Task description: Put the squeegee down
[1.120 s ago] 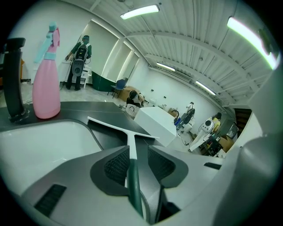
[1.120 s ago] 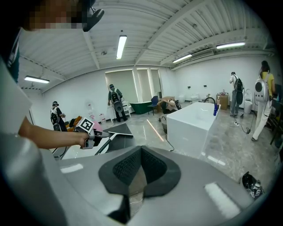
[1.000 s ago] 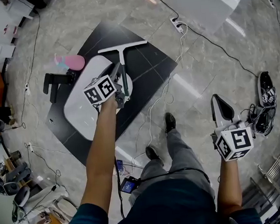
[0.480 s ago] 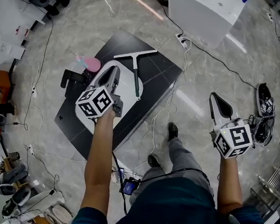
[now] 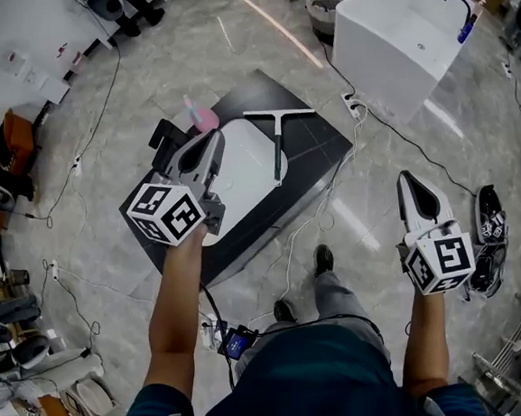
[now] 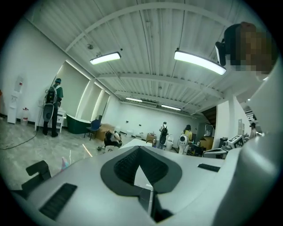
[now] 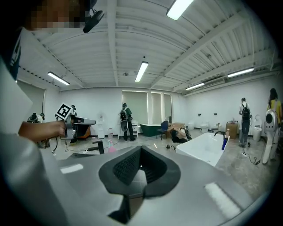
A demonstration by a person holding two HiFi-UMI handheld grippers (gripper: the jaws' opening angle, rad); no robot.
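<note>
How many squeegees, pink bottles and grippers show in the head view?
Squeegee: 1
Pink bottle: 1
Grippers: 2, left gripper and right gripper
Total: 4

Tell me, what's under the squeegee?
The squeegee lies flat on a black mat, beside a white panel. What lies under the mat is hidden.

Black mat, white panel, dark squeegee

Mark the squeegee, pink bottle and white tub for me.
squeegee (image 5: 278, 148), head view, on its handle.
pink bottle (image 5: 204, 119), head view, on its body.
white tub (image 5: 403, 27), head view, on its bare inside.
</note>
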